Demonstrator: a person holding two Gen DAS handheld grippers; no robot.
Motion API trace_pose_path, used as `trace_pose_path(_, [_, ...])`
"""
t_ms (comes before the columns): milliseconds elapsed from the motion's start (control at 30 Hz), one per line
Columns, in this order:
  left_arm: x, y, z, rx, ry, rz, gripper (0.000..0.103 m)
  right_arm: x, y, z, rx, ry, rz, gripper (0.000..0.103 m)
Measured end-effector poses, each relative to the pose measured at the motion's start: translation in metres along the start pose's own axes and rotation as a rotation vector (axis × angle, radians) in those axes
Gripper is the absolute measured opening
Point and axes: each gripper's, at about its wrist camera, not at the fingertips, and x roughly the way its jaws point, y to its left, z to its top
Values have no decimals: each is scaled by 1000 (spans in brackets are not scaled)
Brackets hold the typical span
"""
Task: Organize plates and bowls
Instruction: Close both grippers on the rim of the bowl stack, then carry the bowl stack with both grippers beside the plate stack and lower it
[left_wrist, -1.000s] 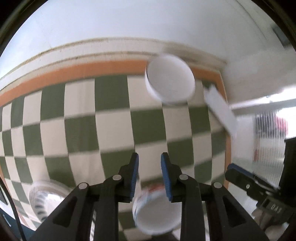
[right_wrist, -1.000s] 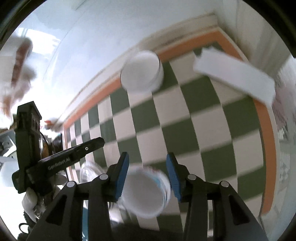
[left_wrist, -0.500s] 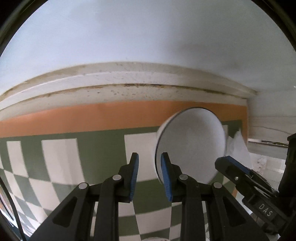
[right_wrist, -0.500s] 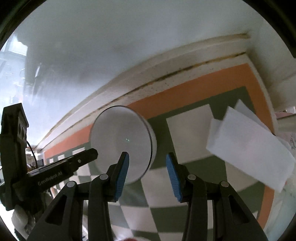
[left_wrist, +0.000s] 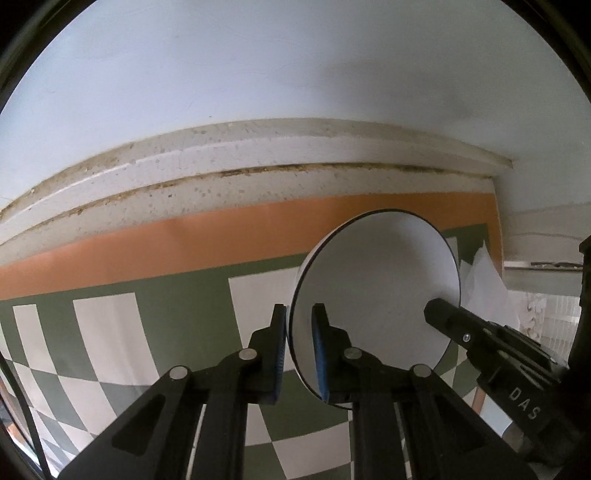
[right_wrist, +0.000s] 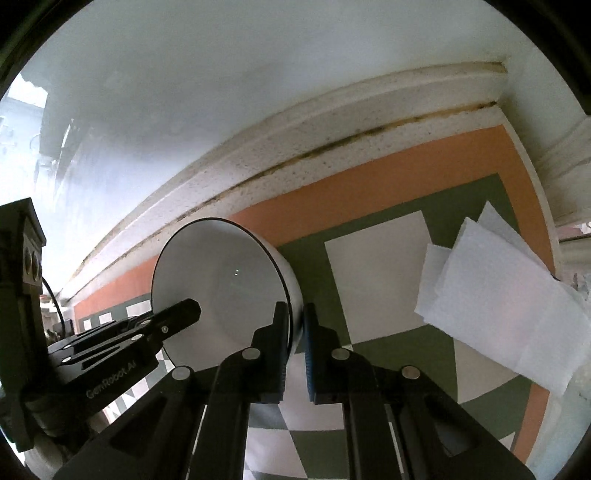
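A white bowl with a thin dark rim (left_wrist: 376, 291) stands near the far right corner of the checkered table. My left gripper (left_wrist: 298, 339) is shut on its left rim, one finger outside and one inside. My right gripper (right_wrist: 294, 341) is shut on the bowl's (right_wrist: 221, 291) right rim in the same way. Each view shows the other gripper's fingers at the opposite rim: the right one (left_wrist: 480, 339) in the left wrist view and the left one (right_wrist: 147, 328) in the right wrist view. Whether the bowl is lifted off the cloth I cannot tell.
The green and white checkered tablecloth (left_wrist: 155, 332) has an orange border (left_wrist: 184, 243) against a white wall ledge (left_wrist: 221, 162). White paper napkins (right_wrist: 491, 306) lie to the right of the bowl, near the corner.
Both grippers moved forward from the near side of the table to the far bowl and closed on its opposite rims. The near bowls have left view.
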Motion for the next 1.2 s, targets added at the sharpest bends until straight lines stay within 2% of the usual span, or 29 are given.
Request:
trace_pose_path(200, [-18, -10, -15, 19, -32, 0, 12, -26, 3, -13, -6, -28, 7, 9])
trace_pose_path(400, [-51, -18, -48, 48, -70, 1, 12, -57, 14, -39, -28, -59, 16, 9])
trace_pose_path(800, [-109, -22, -150, 107, -119, -19, 12, -118, 29, -156, -32, -105, 40, 9])
trace_pose_path(1033, [-118, -17, -201, 122, -115, -24, 12, -128, 26, -222, -15, -97, 53, 9])
trace_pose_path(1200, [-117, -15, -227, 138, -106, -20, 12, -128, 24, -253, -5, -86, 60, 9])
